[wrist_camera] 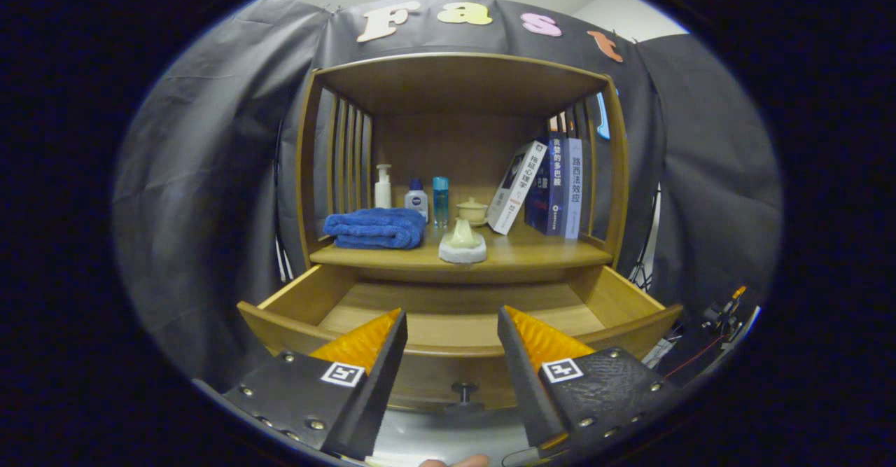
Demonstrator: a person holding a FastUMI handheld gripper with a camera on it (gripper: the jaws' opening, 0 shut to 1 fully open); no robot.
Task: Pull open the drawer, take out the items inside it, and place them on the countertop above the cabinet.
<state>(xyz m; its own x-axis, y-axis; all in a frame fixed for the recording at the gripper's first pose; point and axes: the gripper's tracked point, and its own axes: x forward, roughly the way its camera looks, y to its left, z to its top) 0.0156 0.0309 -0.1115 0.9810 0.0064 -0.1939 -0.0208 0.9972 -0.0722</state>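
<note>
Beyond spread tool [451,327], drawer [455,313] crosswise

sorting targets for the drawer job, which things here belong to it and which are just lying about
Job:
drawer, pulled open
drawer knob
countertop
pale item on a white pad
gripper, fingers apart, holding nothing

Lying about:
blue towel
three bottles
lidded cup
books
</note>
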